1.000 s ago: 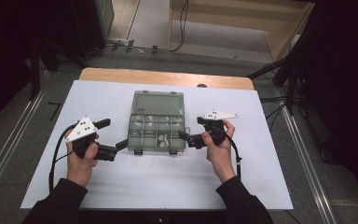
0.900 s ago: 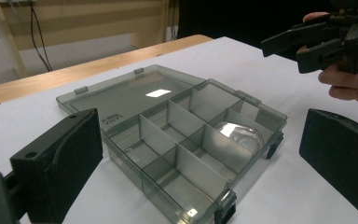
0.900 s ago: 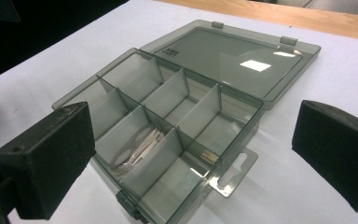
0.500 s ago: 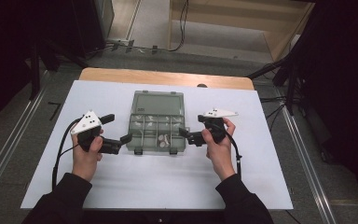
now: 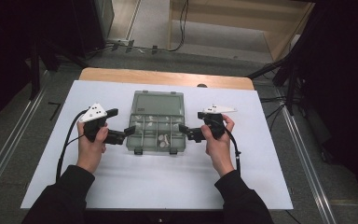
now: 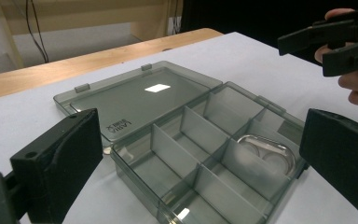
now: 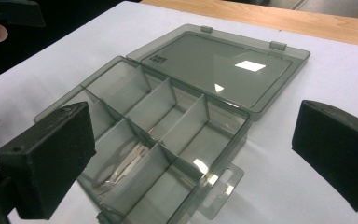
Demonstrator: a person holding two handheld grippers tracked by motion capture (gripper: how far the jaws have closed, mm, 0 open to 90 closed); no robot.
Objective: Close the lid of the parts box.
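A smoky clear compartment box [image 5: 145,135] lies open mid-table, its lid [image 5: 159,104] flat behind it. Small pale parts [image 5: 163,139] rest in a front compartment; in the right gripper view they look like thin metal pieces [image 7: 121,163]. My left gripper [image 5: 127,132] is open at the box's left edge, and its jaws stand wide on either side of the box [image 6: 200,154] in the left gripper view [image 6: 200,135]. My right gripper [image 5: 185,129] is open at the box's right edge, jaws spread around the tray [image 7: 168,135] in the right gripper view [image 7: 193,123]. Neither holds anything.
The box sits on a white sheet [image 5: 121,186] over a wooden table [image 5: 168,78]. Cables trail from both grippers toward the person. Dark stands and floor rails flank the table. The other gripper [image 6: 335,39] shows across the box.
My left gripper has moved right, up to the box's left edge. The right gripper has barely shifted.
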